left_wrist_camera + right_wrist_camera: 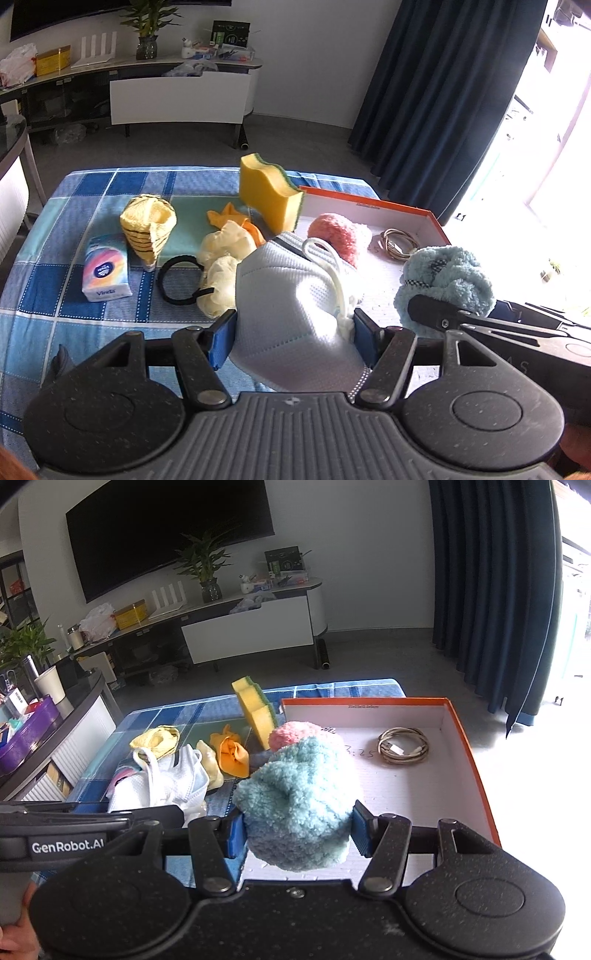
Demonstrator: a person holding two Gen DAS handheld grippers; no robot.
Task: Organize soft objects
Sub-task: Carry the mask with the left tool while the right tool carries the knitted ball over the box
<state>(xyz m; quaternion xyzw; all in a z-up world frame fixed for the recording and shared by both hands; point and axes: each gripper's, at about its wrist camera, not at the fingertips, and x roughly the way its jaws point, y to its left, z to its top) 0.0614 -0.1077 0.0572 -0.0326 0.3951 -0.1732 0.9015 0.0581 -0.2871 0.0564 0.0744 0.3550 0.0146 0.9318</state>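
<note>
A face mask (295, 314) is clamped in the left gripper (295, 332) and a blue fluffy sock (299, 805) in the right gripper (299, 830) beside the orange-rimmed box (476, 760); the dangling ear loops (332, 266) may be snagged on the box wall.

A living room in daylight: white walls (369, 554) meet a grey floor (388, 657), and a large dark television (166, 528) hangs above a long, low media console (251, 627) with a white front panel. On the console stand a potted green plant (205, 568), a yellow box (130, 613), a white plastic bag (96, 622) and assorted small clutter. Dark blue curtains (491, 590) hang floor-length at the right, beside a window (554, 129) so bright that its detail washes out, throwing hard sunlight across the floor. At the left edge, a curved dark counter (79, 698) carries a purple tray (27, 734), a white cup (50, 685) and more greenery.
</note>
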